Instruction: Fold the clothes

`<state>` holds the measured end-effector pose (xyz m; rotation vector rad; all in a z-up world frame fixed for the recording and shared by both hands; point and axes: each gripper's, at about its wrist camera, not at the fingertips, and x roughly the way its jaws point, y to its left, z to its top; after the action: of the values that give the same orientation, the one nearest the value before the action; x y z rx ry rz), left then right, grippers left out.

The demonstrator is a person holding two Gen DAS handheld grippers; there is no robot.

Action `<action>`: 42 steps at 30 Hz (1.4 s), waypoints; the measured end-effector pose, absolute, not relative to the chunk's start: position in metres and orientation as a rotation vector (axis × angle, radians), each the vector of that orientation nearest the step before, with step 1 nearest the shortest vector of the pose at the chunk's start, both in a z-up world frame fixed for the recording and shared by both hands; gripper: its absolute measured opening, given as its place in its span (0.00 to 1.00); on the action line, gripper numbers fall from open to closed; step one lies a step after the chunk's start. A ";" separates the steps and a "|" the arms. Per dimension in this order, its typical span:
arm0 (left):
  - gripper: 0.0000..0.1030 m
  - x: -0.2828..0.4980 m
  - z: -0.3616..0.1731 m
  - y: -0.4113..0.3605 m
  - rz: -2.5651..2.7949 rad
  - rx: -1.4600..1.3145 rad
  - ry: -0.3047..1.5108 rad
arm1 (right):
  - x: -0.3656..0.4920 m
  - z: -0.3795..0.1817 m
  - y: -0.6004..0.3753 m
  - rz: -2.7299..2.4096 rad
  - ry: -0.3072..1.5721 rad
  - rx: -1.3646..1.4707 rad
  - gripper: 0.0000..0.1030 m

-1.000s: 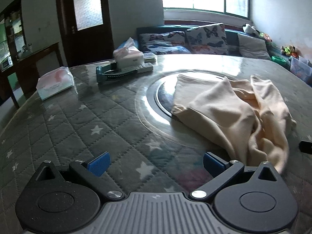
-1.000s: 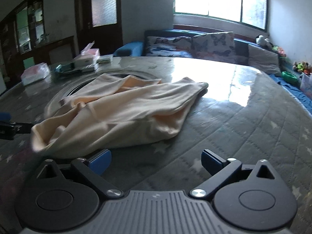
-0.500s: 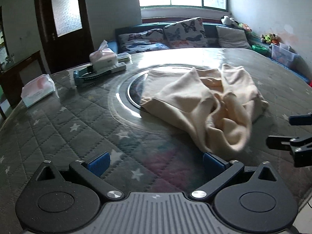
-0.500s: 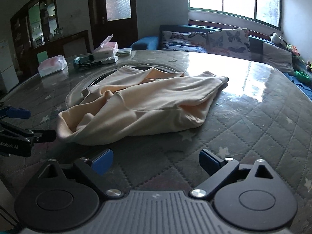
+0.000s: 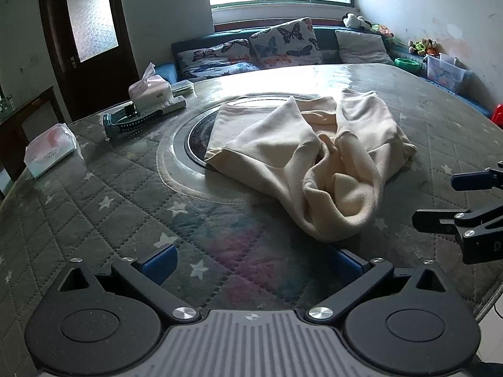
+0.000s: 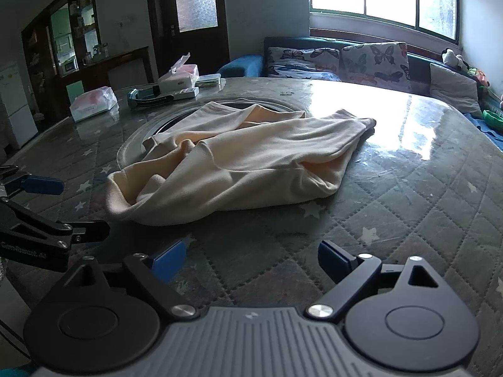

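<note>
Clearly, from the left wrist, our left gripper [image 5: 251, 259] stands spread and empty, the cream garment [image 5: 309, 154] bunched on the table [image 5: 94, 194] ahead. From the right wrist, our right gripper [image 6: 251, 259] is narrowing on nothing; pinching several bunched layers could drag the heap.

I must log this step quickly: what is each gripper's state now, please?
Left gripper: open, holding nothing.
Right gripper: tongs closing slightly, nothing between them; crumpled cream cotton garment lies untouched.
</note>
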<state>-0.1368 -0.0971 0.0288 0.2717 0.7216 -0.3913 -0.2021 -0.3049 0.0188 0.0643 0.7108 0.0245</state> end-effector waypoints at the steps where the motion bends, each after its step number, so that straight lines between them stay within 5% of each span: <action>1: 1.00 -0.137 0.029 -0.098 -0.392 0.274 0.723 | -0.203 0.019 -0.305 0.026 0.712 0.065 0.90; 42: 1.00 -0.120 0.060 -0.100 -0.494 0.294 0.667 | -0.170 0.037 -0.292 0.107 0.700 0.011 0.84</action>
<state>-0.1204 -0.1003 0.0604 0.2936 0.6669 -0.4938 -0.1695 -0.2919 0.0371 0.0114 0.7002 0.1068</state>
